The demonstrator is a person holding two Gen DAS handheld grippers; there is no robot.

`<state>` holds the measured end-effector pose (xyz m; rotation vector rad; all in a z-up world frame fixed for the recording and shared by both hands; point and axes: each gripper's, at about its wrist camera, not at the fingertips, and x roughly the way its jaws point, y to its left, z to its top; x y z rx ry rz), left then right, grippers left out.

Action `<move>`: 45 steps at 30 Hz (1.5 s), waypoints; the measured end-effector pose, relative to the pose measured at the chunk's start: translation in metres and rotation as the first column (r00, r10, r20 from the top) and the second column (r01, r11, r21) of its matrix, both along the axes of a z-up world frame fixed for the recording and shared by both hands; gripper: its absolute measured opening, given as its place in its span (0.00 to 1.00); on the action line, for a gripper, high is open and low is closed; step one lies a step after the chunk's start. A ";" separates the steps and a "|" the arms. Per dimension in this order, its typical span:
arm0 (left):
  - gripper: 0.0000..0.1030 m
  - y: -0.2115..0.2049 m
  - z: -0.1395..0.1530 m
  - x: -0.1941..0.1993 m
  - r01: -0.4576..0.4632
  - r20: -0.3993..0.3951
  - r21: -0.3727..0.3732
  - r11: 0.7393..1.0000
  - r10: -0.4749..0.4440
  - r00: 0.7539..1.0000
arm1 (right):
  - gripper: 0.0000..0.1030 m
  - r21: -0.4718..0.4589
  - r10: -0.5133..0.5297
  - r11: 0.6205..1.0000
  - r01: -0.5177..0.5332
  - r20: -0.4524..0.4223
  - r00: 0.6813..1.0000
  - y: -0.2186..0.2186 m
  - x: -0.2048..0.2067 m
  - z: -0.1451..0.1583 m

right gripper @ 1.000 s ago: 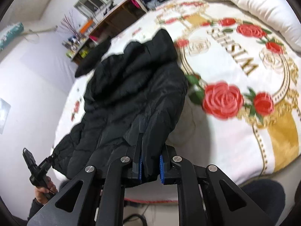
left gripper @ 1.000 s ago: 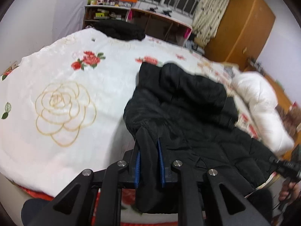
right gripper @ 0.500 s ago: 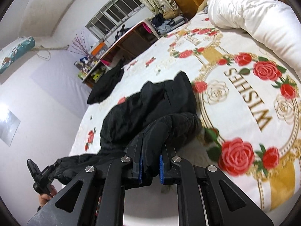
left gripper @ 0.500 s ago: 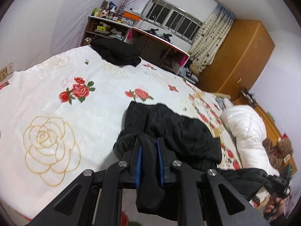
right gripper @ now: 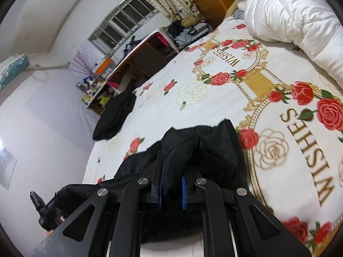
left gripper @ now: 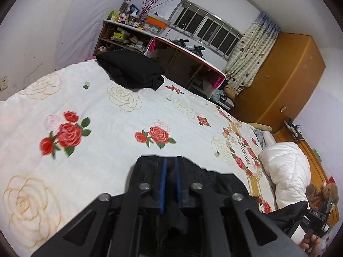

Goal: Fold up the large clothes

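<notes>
black jacket (right gripper: 214, 147), white rose-patterned bedspread (left gripper: 111, 115), white duvet (right gripper: 295, 15)

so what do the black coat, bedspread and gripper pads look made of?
Coat: looks like matte synthetic shell, puffy and quilted, probably padded. Bedspread: soft woven cloth, matte, printed roses, lightly ribbed. Pads: blue strips on the fingers, likely rubber or foam; cannot tell which.

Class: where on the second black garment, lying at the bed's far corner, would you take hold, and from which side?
Probably the flap spilling from the black pile toward the bed's middle: it lies thin and flat on the sheet, so come in low from that side.
</notes>
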<state>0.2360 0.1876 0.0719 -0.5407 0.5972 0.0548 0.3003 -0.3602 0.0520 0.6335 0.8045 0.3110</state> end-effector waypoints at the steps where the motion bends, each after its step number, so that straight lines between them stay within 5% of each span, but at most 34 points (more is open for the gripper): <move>1: 0.03 0.001 -0.001 0.013 -0.006 -0.004 0.005 1.000 0.006 1.000 | 0.12 0.002 -0.005 1.000 0.005 -0.009 1.000 0.002 0.008 -0.002; 10: 0.00 0.003 -0.029 0.117 -0.001 -0.084 0.085 0.996 0.008 0.996 | 0.12 0.005 -0.089 0.996 0.091 -0.162 0.983 0.013 0.103 -0.060; 17: 0.03 0.004 -0.045 0.144 0.019 -0.094 0.168 0.986 -0.004 0.996 | 0.12 -0.035 -0.123 0.992 0.118 -0.278 0.953 0.020 0.153 -0.112; 20: 0.14 0.003 -0.042 0.135 0.015 -0.096 0.140 0.990 -0.001 0.995 | 0.12 -0.047 -0.122 0.992 0.113 -0.312 0.942 0.022 0.163 -0.125; 23: 0.40 -0.033 -0.029 0.112 0.113 -0.017 0.108 0.988 -0.112 0.994 | 0.13 -0.058 -0.099 0.995 0.085 -0.316 0.944 0.026 0.166 -0.128; 25: 0.59 -0.074 -0.026 0.098 0.224 0.027 0.145 0.964 -0.230 0.973 | 0.13 -0.051 -0.097 0.995 0.085 -0.320 0.943 0.026 0.166 -0.127; 28: 0.59 -0.138 -0.043 0.097 0.384 -0.007 0.208 0.900 -0.391 0.920 | 0.15 -0.040 -0.085 0.996 0.077 -0.312 0.946 0.024 0.159 -0.120; 31: 0.59 -0.171 -0.081 0.122 0.433 -0.132 0.211 0.877 -0.413 0.901 | 0.22 -0.057 -0.065 0.997 0.052 -0.264 0.962 0.025 0.146 -0.097; 36: 0.58 -0.169 -0.108 0.147 0.378 -0.183 0.214 0.901 -0.343 0.921 | 0.47 -0.251 -0.019 0.968 0.020 0.005 1.000 0.047 0.082 -0.033; 41: 0.58 -0.174 -0.116 0.165 0.369 -0.214 0.255 0.894 -0.320 0.923 | 0.60 -0.394 -0.082 0.903 0.171 0.231 0.969 0.082 0.018 -0.022; 45: 0.58 -0.175 -0.122 0.175 0.372 -0.238 0.262 0.891 -0.313 0.919 | 0.60 -0.445 -0.184 0.844 0.301 0.286 0.940 0.082 -0.008 -0.026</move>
